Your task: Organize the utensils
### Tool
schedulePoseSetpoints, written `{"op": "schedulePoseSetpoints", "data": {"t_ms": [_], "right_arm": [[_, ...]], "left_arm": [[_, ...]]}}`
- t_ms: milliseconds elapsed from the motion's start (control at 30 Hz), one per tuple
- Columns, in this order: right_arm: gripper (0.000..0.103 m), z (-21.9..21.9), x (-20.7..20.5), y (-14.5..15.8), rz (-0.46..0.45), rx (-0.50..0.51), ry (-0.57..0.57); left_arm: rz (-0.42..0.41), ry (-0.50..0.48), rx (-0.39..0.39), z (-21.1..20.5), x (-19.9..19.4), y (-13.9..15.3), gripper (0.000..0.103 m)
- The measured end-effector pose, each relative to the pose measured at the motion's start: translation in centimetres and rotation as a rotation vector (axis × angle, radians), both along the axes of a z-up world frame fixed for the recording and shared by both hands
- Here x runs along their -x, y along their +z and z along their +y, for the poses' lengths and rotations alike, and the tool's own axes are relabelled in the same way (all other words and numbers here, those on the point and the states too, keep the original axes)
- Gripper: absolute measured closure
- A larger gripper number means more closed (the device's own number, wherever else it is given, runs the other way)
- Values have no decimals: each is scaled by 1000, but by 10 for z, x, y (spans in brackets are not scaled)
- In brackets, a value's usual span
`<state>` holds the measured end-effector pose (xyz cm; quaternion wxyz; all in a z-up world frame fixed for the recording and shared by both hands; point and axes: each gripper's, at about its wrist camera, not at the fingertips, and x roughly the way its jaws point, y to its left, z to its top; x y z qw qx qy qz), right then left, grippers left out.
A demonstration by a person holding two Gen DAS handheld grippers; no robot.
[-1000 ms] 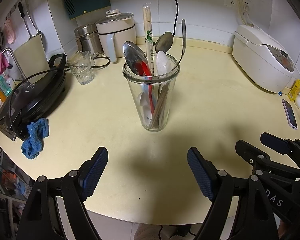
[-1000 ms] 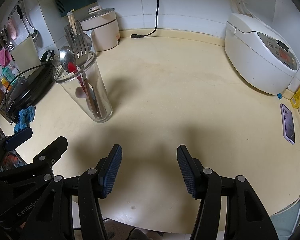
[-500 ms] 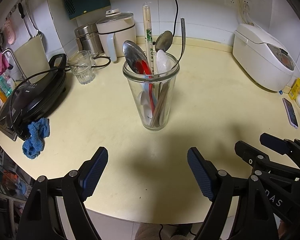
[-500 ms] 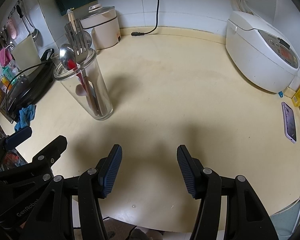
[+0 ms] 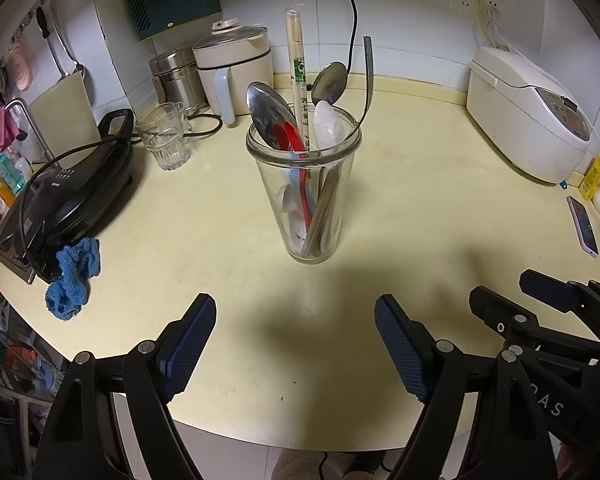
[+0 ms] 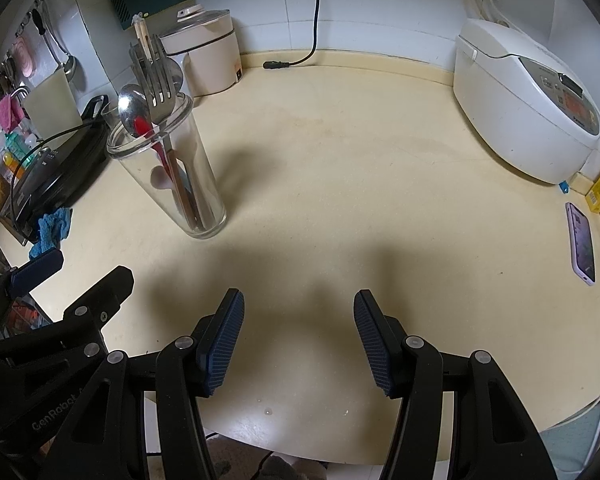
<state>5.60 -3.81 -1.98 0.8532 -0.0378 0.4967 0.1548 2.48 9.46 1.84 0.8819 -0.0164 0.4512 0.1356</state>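
Note:
A tall clear glass [image 5: 308, 196] stands upright on the cream counter, holding metal spoons, a fork, a red-handled utensil, a white spoon and wrapped chopsticks [image 5: 297, 64]. The right wrist view has the same glass [image 6: 172, 172] at the left. My left gripper [image 5: 294, 344] hangs open over the counter's near edge, short of the glass, nothing between its blue pads. To its right, my right gripper [image 6: 298, 340] is open too and empty, with bare counter ahead of it.
A white rice cooker [image 5: 528, 116] sits at the right, a phone [image 6: 580, 246] beside it. On the left lie a black electric griddle [image 5: 72, 192], a blue cloth [image 5: 72, 276] and an empty glass cup [image 5: 164, 136]. A beige pot [image 5: 232, 64] stands by the wall.

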Motion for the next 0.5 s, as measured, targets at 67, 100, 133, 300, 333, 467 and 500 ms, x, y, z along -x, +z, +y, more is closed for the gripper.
{"op": "schedulePoseSetpoints", "data": {"t_ms": [67,100,133,300,333,467,500], "right_arm": [[45,0,-1,-1,2,1,1],[45,1,-1,-1,3,1,2],[45,0,-2,-1,3,1,3],[45,1,-4,-3,9,1,2],[45,1,-5,-4,10,1,3],[45,1,-8,-6,18,-1,2],[45,1,-8,-6,19,-1,2]], "left_arm": [[1,0,1,0,-1,0,18],[0,-1,1,0,-1,0,18],[0,-1,1,0,-2,0,18],[-25,-19,-4,-1,-4,2,18],[-36,-25,-7,-1,-3,3,18],[-70,-42,-25,-5,-3,7,19],[-74,-45,-31,-5,-4,7,19]]}}
